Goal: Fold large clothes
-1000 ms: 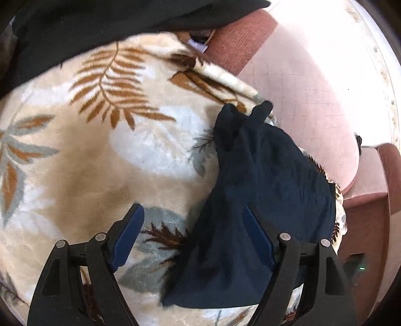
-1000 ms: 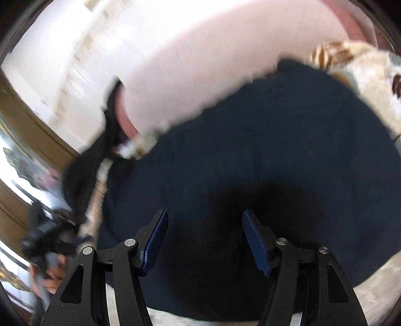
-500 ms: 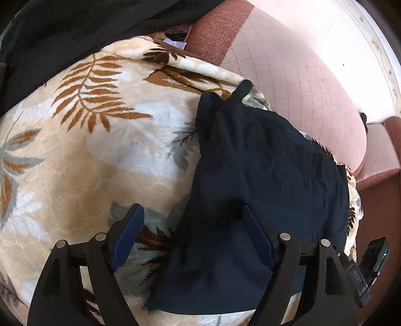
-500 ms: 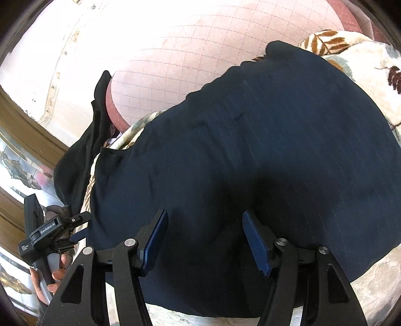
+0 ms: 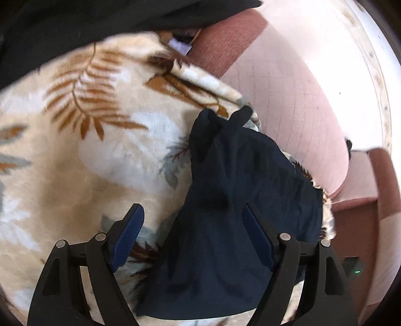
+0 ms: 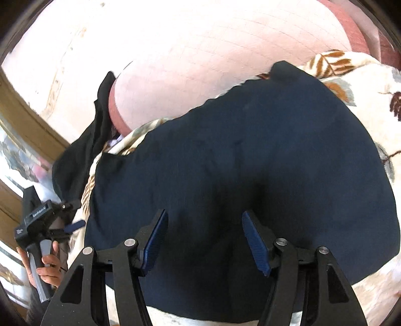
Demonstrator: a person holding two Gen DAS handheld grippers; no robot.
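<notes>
Navy garment (image 6: 250,163) flat on blanket (image 5: 87,163) | L tongs (image 5: 193,235) + R tongs (image 6: 204,238) agape (nothing gripped)

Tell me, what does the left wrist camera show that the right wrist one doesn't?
Left only: the black cloth across the top and the left gripper's open jaws.
Right only: a hand holding the other gripper, and the right gripper's open jaws.
Both: the navy garment lying on the leaf-patterned blanket, and the pink cushion.
</notes>
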